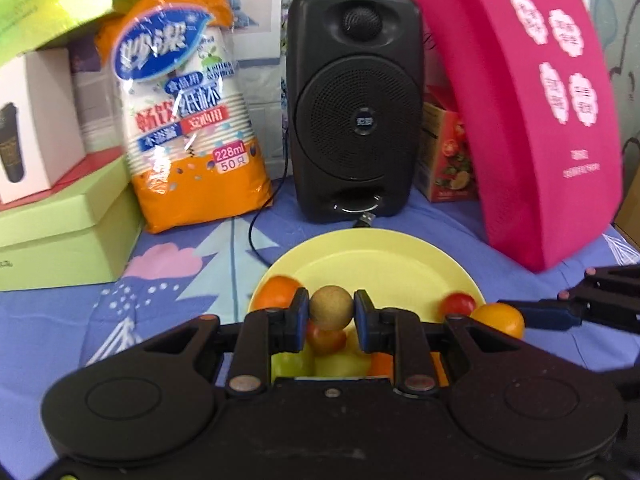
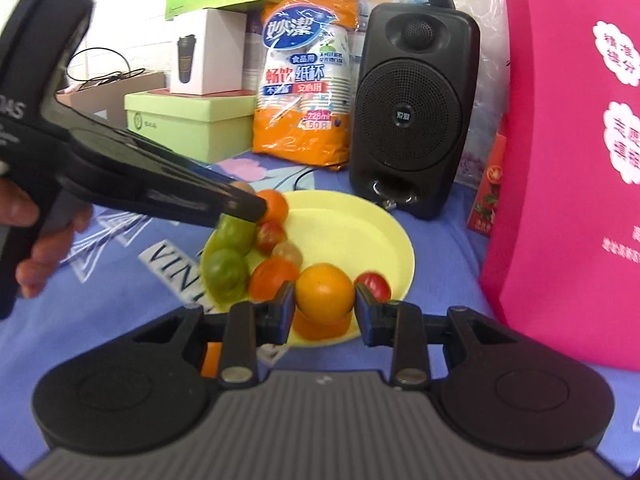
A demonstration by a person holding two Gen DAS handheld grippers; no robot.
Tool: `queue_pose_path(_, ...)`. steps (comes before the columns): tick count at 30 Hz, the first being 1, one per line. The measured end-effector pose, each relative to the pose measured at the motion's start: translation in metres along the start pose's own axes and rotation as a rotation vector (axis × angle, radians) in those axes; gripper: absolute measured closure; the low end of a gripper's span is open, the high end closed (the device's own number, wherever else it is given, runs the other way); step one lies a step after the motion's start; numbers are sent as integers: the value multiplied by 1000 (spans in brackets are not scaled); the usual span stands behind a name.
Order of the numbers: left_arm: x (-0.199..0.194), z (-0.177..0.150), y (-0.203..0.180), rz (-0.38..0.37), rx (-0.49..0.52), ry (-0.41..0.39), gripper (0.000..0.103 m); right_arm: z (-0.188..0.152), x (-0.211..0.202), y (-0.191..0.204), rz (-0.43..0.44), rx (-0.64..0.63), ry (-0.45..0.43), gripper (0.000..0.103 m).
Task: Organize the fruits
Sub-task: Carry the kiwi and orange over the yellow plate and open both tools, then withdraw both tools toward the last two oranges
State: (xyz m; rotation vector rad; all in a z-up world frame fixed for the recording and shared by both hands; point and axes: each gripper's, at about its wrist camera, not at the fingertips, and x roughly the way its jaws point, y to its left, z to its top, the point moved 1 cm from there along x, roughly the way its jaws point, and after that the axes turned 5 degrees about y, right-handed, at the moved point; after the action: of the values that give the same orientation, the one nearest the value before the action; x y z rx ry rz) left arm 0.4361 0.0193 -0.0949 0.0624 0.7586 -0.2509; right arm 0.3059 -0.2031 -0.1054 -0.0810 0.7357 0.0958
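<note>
A yellow plate (image 1: 372, 264) lies on the blue cloth and holds several fruits. My left gripper (image 1: 331, 311) is shut on a round tan fruit (image 1: 331, 307) above the plate's near left side, over a red tomato (image 1: 326, 340) and green fruits (image 1: 340, 364). An orange (image 1: 276, 292) sits at the plate's left rim. My right gripper (image 2: 325, 305) is shut on a yellow-orange fruit (image 2: 325, 290) over the plate's (image 2: 360, 220) near edge. Green fruits (image 2: 226, 272), red tomatoes (image 2: 272, 276) and a small red one (image 2: 374, 285) lie on the plate. The left gripper (image 2: 248, 204) reaches in from the left.
Behind the plate stand a black speaker (image 1: 354, 100) with a cable, an orange bag of paper cups (image 1: 188, 108), green boxes (image 1: 64, 232) and a white box (image 1: 28, 128). A tall pink bag (image 1: 540, 108) stands at the right, a red carton (image 1: 446, 152) beside it.
</note>
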Motion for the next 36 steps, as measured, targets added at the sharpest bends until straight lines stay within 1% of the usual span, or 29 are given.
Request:
queue_pose_path(4, 29, 11, -3, 22, 7, 17, 80, 8, 19, -6, 1, 13, 3, 72)
queue_pose_path(9, 48, 18, -1, 13, -16, 22, 80, 11, 35, -11, -5, 24, 0, 72)
queue_pose_path(14, 56, 20, -6, 19, -3, 31, 80, 16, 39, -14, -13, 32, -9, 72)
queue_pose_path(19, 57, 18, -5, 33, -20, 39, 78, 20, 42, -12, -13, 17, -3, 72)
queue_pose_path(24, 51, 19, -5, 39, -10, 42, 77, 21, 45, -10, -16, 8, 4, 72)
queue_pose_path(29, 37, 18, -6, 47, -5, 31, 70, 23, 37, -11, -29, 10, -11, 72)
queue_pose_path(33, 15, 14, -3, 49, -8, 17, 68, 23, 23, -12, -37, 12, -25, 72)
queue_pose_path(34, 7, 11, -1, 49, -8, 10, 68, 22, 18, -13, -38, 14, -29, 70)
queue_pose_path(36, -11, 2, 1, 43, -7, -6, 67, 18, 7, -14, -34, 22, -36, 70)
